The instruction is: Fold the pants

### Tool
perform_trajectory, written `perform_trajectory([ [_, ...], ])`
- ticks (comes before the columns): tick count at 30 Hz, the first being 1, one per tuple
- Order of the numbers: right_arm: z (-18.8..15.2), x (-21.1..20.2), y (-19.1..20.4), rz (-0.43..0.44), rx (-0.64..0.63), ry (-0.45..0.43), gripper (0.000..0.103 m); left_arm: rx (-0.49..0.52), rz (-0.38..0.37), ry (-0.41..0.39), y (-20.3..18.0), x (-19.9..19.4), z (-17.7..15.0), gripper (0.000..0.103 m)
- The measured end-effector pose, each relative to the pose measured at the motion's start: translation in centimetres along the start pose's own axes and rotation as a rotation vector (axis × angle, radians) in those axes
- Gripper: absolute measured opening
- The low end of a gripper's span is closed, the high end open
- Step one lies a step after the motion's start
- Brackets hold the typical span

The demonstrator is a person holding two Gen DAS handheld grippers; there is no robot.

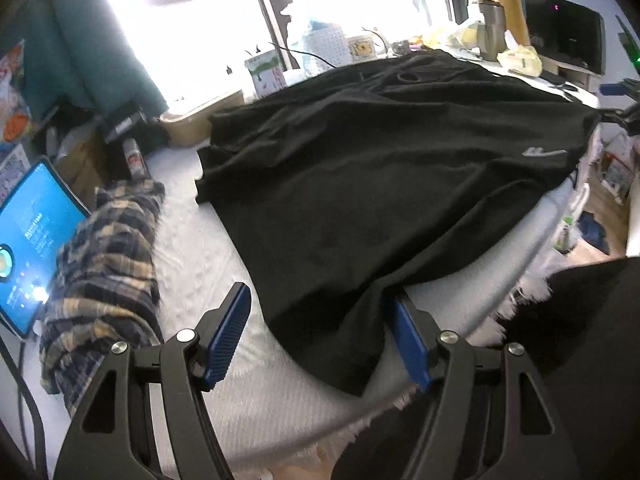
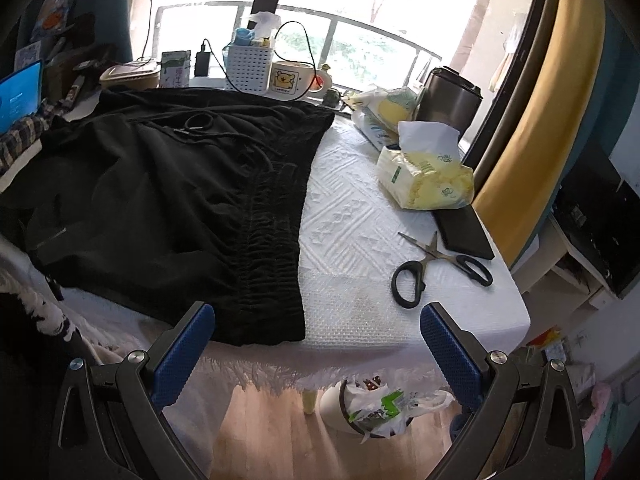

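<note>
While the pants [image 1: 380, 168] lie flat, their hem sits between the left tool's [image 1: 320, 336] open fingers.

I'm seeing the right gripper [image 2: 316, 330] hanging wide open off the table [image 2: 460, 320] edge, empty. Black pants [image 2: 160, 208] lying flat, elastic waistband [image 2: 272, 240] facing me. Scissors [image 2: 436, 268] and tissue pack [image 2: 426, 178] sitting right of them.

Black pants [image 2: 160, 184] on a white embossed tablecloth [image 2: 360, 216], beside a navy-and-tan plaid garment [image 1: 104, 272].
</note>
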State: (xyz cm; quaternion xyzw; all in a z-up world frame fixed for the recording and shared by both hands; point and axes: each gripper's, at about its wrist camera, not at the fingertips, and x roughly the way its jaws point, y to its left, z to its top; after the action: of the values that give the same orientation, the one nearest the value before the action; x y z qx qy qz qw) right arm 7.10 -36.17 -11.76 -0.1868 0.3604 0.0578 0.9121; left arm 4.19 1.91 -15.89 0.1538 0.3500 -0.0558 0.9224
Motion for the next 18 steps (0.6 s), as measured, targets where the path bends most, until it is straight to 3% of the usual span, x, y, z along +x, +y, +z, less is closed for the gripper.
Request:
perform_trajectory([
  [4, -0.4, -0.5, 0.1, 0.01, -0.026, -0.006, 0.103, -0.03, 0.012, -0.004, 0.0, 0.8, 0.8, 0.069],
  [11, -1.3, -0.3, 2.2, 0.046, -0.128, 0.002, 0.103, 0.037, 0.016, -0.044, -0.9, 0.6, 0.7, 0.069],
  [16, 0.2, 0.9, 3.8, 0.079, -0.129, -0.063, 0.103, 0.011, 0.021, -0.051, -0.9, 1.4, 1.4, 0.069],
  [17, 0.5, 1.2, 4.2, 0.088, -0.134, -0.066, 0.103, 0.006, 0.018, -0.054, -0.9, 1.5, 1.5, 0.068],
  [18, 0.9, 1.6, 4.6, 0.1, -0.138, -0.069, 0.099, 0.0, 0.009, -0.058, -0.9, 1.7, 1.6, 0.059],
])
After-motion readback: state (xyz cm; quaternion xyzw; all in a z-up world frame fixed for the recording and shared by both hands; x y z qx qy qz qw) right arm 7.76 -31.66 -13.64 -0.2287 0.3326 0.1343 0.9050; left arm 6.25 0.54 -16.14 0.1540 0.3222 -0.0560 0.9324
